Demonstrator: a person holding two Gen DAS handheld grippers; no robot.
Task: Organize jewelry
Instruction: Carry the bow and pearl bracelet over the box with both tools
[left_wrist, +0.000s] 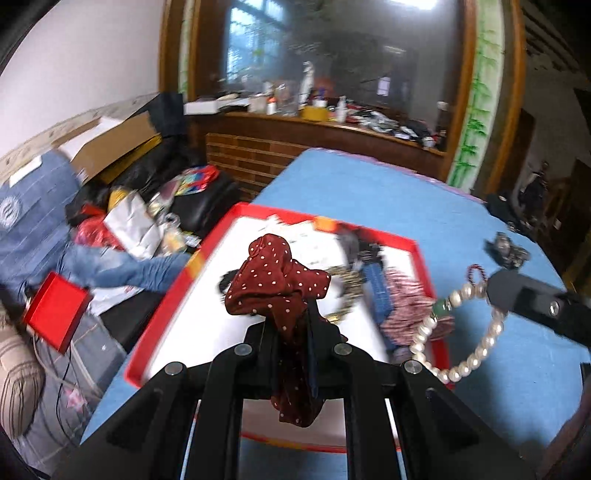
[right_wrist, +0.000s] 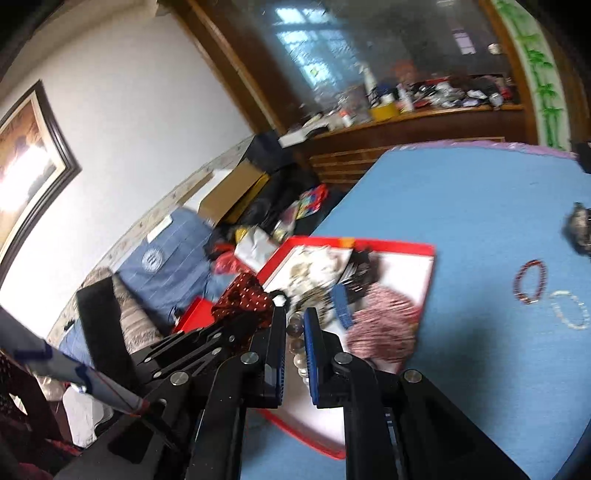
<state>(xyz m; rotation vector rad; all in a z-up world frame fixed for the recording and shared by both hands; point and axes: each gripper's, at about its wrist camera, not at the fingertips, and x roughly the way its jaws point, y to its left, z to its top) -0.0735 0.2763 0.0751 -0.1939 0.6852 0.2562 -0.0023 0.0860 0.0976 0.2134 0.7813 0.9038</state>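
My left gripper (left_wrist: 295, 314) is shut on a dark red polka-dot scrunchie (left_wrist: 277, 280) and holds it above a red-rimmed white tray (left_wrist: 162, 317). The scrunchie also shows in the right wrist view (right_wrist: 242, 299). My right gripper (right_wrist: 294, 325) is shut on a white pearl bracelet (right_wrist: 297, 347); in the left wrist view the bracelet (left_wrist: 461, 332) hangs from it over the tray's right edge. The tray (right_wrist: 391, 245) holds a pink beaded piece (right_wrist: 384, 325), a blue comb (right_wrist: 341, 306) and other blurred items. A red bead bracelet (right_wrist: 530, 282) and a clear bead bracelet (right_wrist: 570, 308) lie on the blue table (right_wrist: 461, 206).
A dark lumpy object (right_wrist: 580, 227) lies at the table's right edge. Left of the table are a small red box (left_wrist: 55, 314), clothes, bags and cardboard boxes. A cluttered wooden shelf (left_wrist: 332, 122) runs behind the table.
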